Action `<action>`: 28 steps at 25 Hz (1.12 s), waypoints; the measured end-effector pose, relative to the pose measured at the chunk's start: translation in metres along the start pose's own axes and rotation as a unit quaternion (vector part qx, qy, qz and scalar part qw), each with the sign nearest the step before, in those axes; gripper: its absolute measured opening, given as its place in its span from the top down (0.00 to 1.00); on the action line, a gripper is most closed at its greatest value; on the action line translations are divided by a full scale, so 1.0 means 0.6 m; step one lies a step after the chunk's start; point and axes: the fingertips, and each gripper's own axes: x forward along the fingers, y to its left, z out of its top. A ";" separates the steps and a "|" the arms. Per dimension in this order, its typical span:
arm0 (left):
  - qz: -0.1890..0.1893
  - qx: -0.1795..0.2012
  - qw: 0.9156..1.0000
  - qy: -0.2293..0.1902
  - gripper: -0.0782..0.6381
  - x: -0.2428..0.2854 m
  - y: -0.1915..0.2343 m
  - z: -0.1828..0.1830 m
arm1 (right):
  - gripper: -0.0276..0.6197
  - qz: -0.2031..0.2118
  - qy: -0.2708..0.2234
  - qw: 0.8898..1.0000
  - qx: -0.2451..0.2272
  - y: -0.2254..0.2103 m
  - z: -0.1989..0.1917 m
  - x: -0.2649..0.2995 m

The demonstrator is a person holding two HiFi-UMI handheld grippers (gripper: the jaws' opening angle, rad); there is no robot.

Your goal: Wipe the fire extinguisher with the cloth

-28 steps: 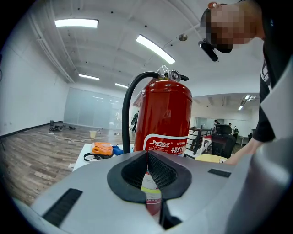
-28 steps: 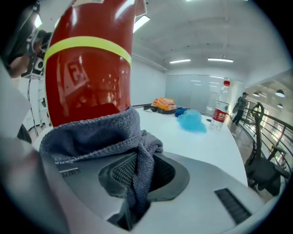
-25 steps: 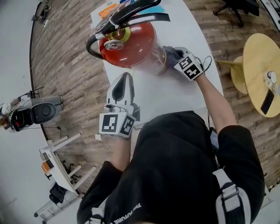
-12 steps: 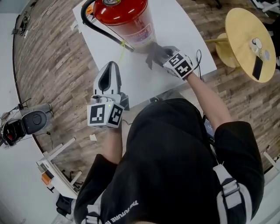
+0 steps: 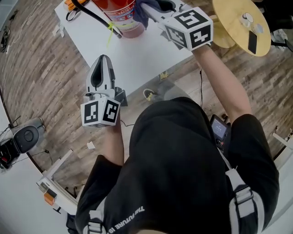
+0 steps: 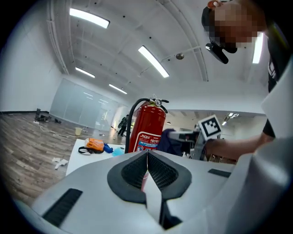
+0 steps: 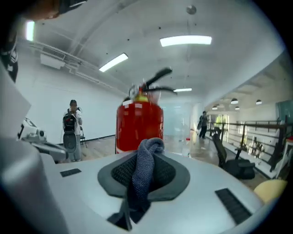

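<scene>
The red fire extinguisher point(image 5: 122, 16) stands upright at the far end of the white table point(image 5: 137, 55). It also shows in the left gripper view point(image 6: 147, 130) and fills the middle of the right gripper view point(image 7: 139, 123). My right gripper point(image 5: 153, 10) is raised beside its right flank, shut on a dark blue-grey cloth point(image 5: 144, 11). The cloth point(image 7: 145, 167) hangs bunched from the jaws of the right gripper point(image 7: 145, 176), just short of the cylinder. My left gripper point(image 5: 101, 61) hovers at the table's near left edge, shut and holding nothing point(image 6: 147, 157).
The extinguisher's black hose point(image 5: 98, 18) carries a yellow-green tag point(image 5: 110, 34). An orange item point(image 6: 96, 145) lies on the table's far left. A round wooden table point(image 5: 238, 23) with a phone point(image 5: 252, 42) stands to the right. A person point(image 7: 72, 123) stands far off.
My right gripper has risen with the cloth from the extinguisher's base up along its side. The left gripper has drawn back toward the table's near edge.
</scene>
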 end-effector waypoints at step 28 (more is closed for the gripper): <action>-0.021 0.039 0.999 0.005 0.86 0.031 -0.159 0.042 | 0.85 0.096 -0.068 0.993 0.018 0.048 0.042 -0.271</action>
